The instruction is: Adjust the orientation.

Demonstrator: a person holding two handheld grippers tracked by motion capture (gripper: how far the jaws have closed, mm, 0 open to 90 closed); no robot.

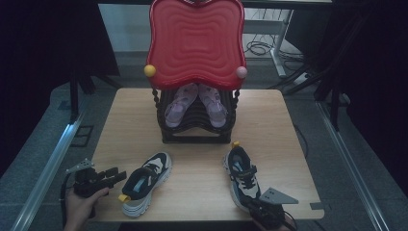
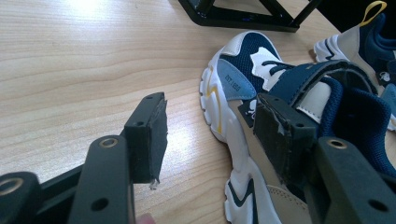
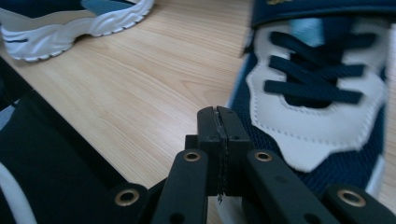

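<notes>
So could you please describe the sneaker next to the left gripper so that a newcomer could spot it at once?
Start at the black rack under the red tray at the back of the wooden table. Two navy-and-white sneakers lie in front of it. The one meant, the left sneaker, lies beside the open left gripper; its yellow heel loop points toward the person, whereas the right sneaker has its loop toward the rack.
</notes>
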